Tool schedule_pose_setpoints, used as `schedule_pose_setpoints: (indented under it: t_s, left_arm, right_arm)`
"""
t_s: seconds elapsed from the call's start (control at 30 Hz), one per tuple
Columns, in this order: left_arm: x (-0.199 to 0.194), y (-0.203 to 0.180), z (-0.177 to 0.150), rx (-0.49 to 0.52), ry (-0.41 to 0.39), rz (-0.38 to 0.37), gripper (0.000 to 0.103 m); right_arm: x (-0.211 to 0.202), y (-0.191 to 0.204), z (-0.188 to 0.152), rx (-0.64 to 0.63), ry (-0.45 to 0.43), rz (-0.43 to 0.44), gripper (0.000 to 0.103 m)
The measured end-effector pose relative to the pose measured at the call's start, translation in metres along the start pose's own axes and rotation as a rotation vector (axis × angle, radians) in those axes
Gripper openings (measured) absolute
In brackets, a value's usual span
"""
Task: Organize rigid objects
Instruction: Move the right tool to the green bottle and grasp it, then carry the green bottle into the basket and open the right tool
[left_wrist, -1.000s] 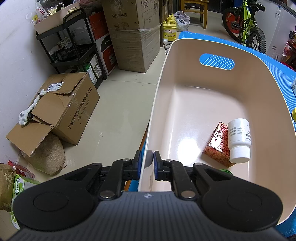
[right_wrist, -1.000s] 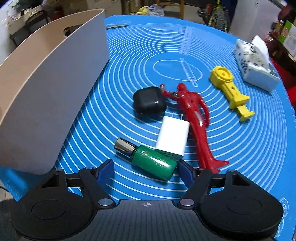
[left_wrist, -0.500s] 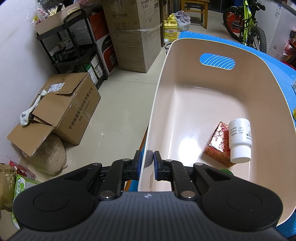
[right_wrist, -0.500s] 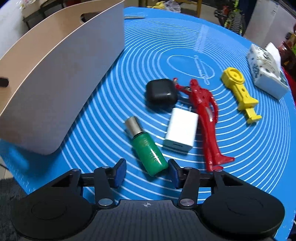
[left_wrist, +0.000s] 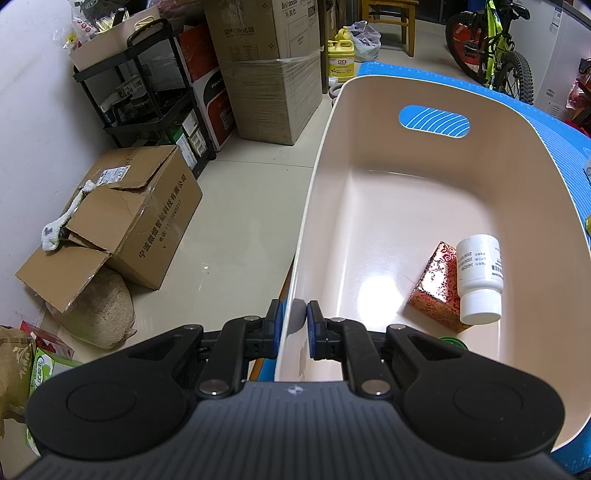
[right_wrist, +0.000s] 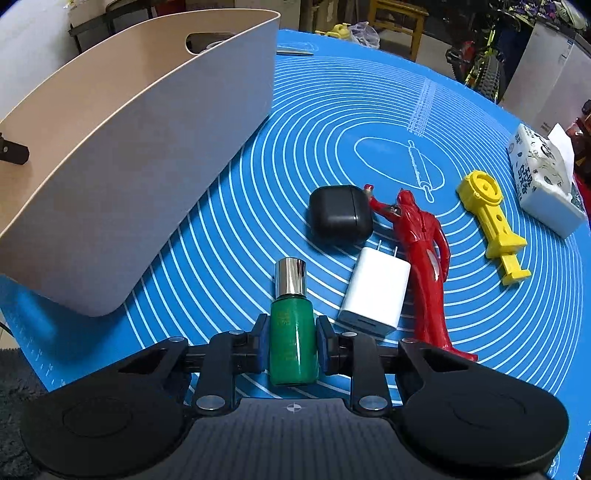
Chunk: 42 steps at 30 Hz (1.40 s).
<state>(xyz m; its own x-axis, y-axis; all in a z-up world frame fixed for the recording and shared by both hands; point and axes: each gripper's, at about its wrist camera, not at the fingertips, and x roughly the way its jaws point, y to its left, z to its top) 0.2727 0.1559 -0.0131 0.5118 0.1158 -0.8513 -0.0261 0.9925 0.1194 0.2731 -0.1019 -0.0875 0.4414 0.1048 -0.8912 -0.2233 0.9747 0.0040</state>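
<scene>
1. My left gripper (left_wrist: 294, 328) is pinched on the near rim of the beige bin (left_wrist: 369, 206); one pad sits outside the wall, one inside.
2. Inside the bin I see a white pill bottle (left_wrist: 479, 278) lying on its side against a red patterned box (left_wrist: 437, 286), both near the right wall. A green item shows just behind my right finger; I cannot tell what it is.
3. My right gripper (right_wrist: 291, 341) is closing on the green bottle (right_wrist: 293, 338). Both blue pads are against its sides, and its silver cap points away from me.
4. The bottle lies on the blue mat (right_wrist: 369, 122) covering the worktop, just beside the white charger (right_wrist: 375, 291).
5. Further out on the mat: black earbud case (right_wrist: 340, 216), red figure (right_wrist: 424, 258), yellow plastic part (right_wrist: 491, 229), tissue pack (right_wrist: 543, 181).
6. The bin stands to the left of these items.
</scene>
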Motion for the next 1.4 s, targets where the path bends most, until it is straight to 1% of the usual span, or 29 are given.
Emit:
schedule_pose_setpoints:
  t_s: [0.27,0.43,0.67,0.87,0.97,1.1,1.23,1.4]
  left_arm:
    - [0.000,0.000,0.000,0.000,0.000,-0.002,0.016]
    - [0.000,-0.001,0.000,0.000,0.000,-0.004,0.016]
    - [0.000,-0.001,0.000,0.001,0.000,-0.003,0.016]
    - [0.000,-0.001,0.000,0.000,0.001,-0.004,0.016]
    - [0.000,-0.001,0.000,0.000,0.001,-0.003,0.016]
    - [0.001,-0.001,0.000,0.000,0.001,-0.006,0.016]
    - [0.001,0.000,0.000,-0.003,0.002,-0.012,0.015]
    - [0.002,0.000,0.000,-0.002,0.002,-0.010,0.015]
  right_arm:
    - [-0.026,-0.006,0.005,0.059,-0.064,0.012,0.035]
    - [-0.045,-0.008,0.015,0.094,-0.135,0.001,0.035]
    - [-0.078,-0.001,0.048,0.110,-0.279,0.011,0.035]
    - [-0.085,0.028,0.081,0.050,-0.344,0.062,0.035]
    - [-0.083,0.046,0.095,0.016,-0.354,0.092,0.035]
    - [-0.072,0.076,0.110,-0.049,-0.337,0.132,0.035]
    - [-0.052,0.103,0.120,-0.100,-0.288,0.162,0.035]
    - [-0.029,0.127,0.124,-0.151,-0.225,0.182,0.035]
